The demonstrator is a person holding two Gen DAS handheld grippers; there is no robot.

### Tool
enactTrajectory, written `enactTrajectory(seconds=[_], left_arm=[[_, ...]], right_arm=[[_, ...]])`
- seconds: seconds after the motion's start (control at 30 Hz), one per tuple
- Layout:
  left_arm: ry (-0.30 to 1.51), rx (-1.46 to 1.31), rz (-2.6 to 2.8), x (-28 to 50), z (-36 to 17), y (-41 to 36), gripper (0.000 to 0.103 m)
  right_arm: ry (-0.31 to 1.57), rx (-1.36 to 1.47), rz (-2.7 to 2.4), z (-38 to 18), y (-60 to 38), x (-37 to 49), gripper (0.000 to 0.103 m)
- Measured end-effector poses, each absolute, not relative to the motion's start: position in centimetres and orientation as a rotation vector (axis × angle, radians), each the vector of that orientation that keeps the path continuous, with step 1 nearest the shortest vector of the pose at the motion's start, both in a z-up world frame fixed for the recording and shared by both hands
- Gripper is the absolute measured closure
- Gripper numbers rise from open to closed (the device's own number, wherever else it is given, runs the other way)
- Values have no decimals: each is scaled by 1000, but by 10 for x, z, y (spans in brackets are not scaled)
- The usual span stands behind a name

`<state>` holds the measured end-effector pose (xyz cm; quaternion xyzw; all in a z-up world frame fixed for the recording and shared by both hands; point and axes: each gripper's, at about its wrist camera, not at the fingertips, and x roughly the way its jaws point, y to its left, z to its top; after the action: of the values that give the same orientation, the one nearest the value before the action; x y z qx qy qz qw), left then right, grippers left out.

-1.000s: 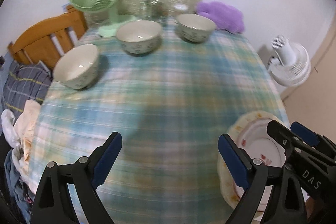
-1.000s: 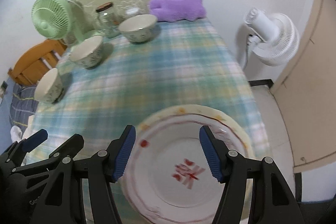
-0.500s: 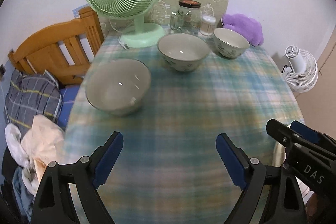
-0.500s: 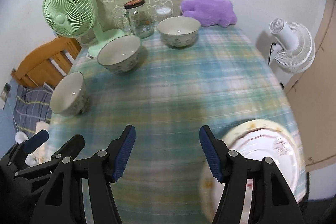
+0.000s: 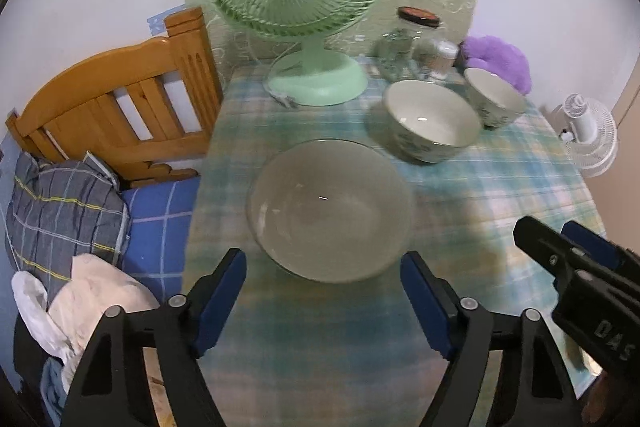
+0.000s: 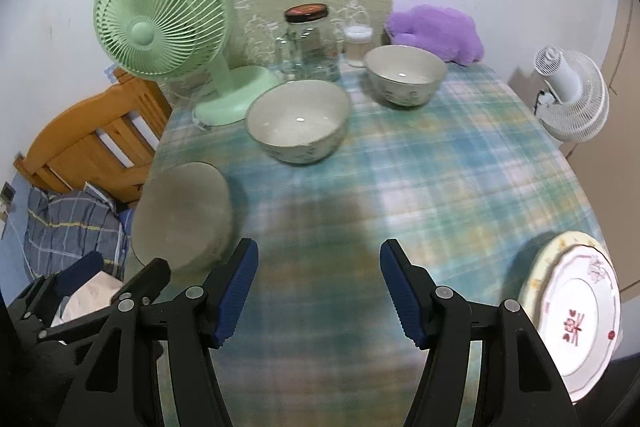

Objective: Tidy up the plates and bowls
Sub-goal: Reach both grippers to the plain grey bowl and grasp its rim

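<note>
Bowls stand upright, mouths up: nearest bowl (image 5: pixel 330 209) sits before the closing, empty left gripper (image 5: pixel 323 301). Right gripper (image 6: pixel 319 291) is open, empty; plates (image 6: pixel 576 311) lie flat.

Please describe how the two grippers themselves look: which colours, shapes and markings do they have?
Both the left gripper and the right gripper have black, angular plastic frames with silver rivets at the joints. Their fingers carry blue ribbed pads. White letters "DAS" mark the right gripper's side in the left wrist view. No cables or sleeves show.
</note>
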<state>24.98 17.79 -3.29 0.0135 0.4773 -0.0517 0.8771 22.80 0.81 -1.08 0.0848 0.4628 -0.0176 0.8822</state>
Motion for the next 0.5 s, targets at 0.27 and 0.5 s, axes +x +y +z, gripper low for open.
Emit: enactTrajectory(seconds=[0.27, 0.5], left_arm=[[990, -16, -64, 284, -49, 209, 31], [1011, -41, -53, 313, -69, 220, 43]], right_arm=[[961, 142, 6, -23, 58, 269, 36], [968, 160, -11, -43, 74, 300, 36]])
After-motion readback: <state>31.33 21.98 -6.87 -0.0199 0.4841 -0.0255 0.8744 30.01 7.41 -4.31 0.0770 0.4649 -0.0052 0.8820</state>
